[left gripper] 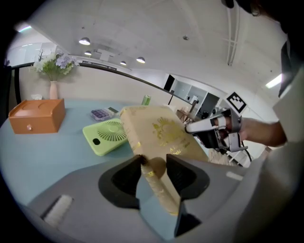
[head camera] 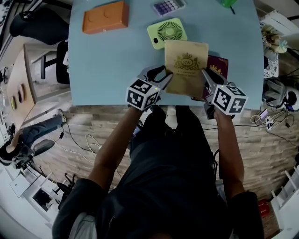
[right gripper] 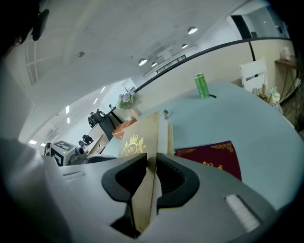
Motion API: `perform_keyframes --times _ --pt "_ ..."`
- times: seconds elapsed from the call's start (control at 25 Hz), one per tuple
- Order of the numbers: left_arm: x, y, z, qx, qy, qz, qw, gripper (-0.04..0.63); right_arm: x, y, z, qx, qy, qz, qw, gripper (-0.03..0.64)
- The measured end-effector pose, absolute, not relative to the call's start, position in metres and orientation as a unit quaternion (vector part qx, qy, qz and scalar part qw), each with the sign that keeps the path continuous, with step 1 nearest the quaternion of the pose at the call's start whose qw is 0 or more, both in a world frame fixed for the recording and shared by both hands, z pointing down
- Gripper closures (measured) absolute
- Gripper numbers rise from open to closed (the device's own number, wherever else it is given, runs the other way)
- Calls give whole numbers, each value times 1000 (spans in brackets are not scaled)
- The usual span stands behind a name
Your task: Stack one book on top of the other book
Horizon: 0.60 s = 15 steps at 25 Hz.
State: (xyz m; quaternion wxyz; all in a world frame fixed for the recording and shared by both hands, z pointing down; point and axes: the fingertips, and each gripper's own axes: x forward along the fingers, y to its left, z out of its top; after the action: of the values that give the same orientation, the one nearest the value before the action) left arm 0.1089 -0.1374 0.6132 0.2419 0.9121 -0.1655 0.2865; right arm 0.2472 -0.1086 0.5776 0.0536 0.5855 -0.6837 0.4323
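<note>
Since the tan book (head camera: pixel 186 67) looks stiff, it is being pinched tight at its 7 and 5 o'clock corners by the left gripper (head camera: pixel 164 79) and right gripper (head camera: pixel 205 77), partly over the red book (head camera: pixel 220 65).

There are two books: one tan book (head camera: pixel 186 66) just below the single green fan (head camera: pixel 167 32), and one maroon book (head camera: pixel 218 65) to the fan's lower right. One orange box (head camera: pixel 105 17) is left of the fan, one calculator (head camera: pixel 168 6) is above it, and one green can (right gripper: pixel 201 86) is beyond it.
</note>
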Motion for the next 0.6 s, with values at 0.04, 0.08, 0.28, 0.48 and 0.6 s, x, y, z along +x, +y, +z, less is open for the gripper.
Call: perform_keyframes --times 0.04,0.08,0.28,0.48,0.6 --pt "116 -134 615 912 -161 289 243 397 254 -105 580 587 -681 434 54 551" --pt "124 -130 617 912 -156 292 244 397 262 -102 582 589 -678 436 54 551" --pt "148 -119 624 910 -133 303 249 397 286 -89 592 599 -664 444 56 551" --pt "165 -107 629 909 -114 313 249 397 304 -80 598 608 -654 447 59 551" --pt "177 -97 632 908 -102 320 249 397 318 -73 602 612 -646 451 60 549"
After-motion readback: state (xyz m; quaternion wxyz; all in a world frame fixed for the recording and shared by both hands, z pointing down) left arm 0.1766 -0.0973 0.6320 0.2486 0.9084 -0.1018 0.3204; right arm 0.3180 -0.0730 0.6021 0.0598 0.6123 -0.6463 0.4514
